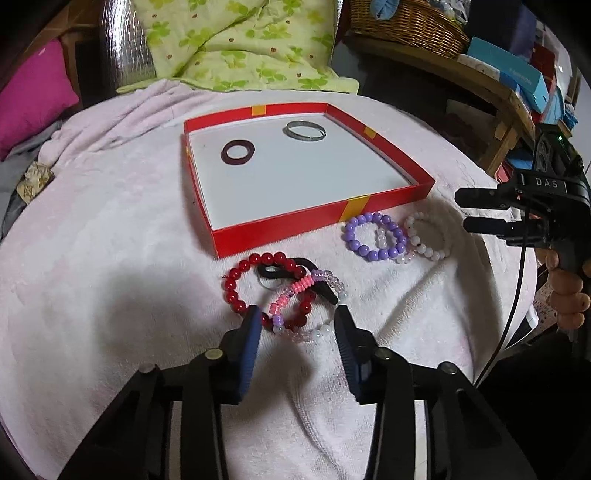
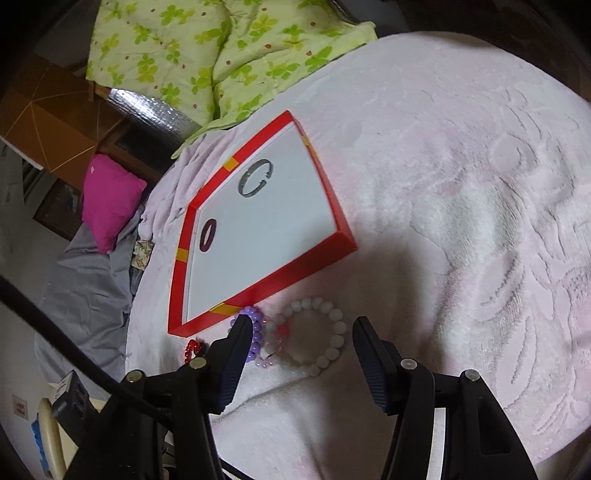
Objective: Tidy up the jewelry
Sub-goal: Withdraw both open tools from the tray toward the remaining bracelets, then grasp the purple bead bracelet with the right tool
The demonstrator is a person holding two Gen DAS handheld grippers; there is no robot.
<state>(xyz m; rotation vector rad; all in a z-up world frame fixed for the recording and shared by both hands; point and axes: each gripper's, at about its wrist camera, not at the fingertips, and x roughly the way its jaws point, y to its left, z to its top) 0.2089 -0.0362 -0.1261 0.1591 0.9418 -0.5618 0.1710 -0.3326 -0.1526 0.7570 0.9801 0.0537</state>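
A red-walled tray (image 1: 280,229) with a white floor lies on a pale pink towel. In it are a dark maroon ring (image 1: 237,151) and a silver bangle (image 1: 305,130). In front of it lie a red bead bracelet (image 1: 243,284), a black hair tie (image 1: 284,271), a pink and clear bead bracelet (image 1: 295,291), a purple bead bracelet (image 1: 373,236) and a white bead bracelet (image 1: 428,236). My left gripper (image 1: 297,321) is open, its fingers astride the pink and red bracelets. My right gripper (image 2: 303,328) is open over the white bracelet (image 2: 325,332); it also shows in the left wrist view (image 1: 461,212).
A green floral quilt (image 1: 236,40) lies behind the towel. A pink cushion (image 1: 33,96) is at the far left. A wicker basket (image 1: 402,22) and blue boxes (image 1: 517,74) sit on a wooden shelf at the back right.
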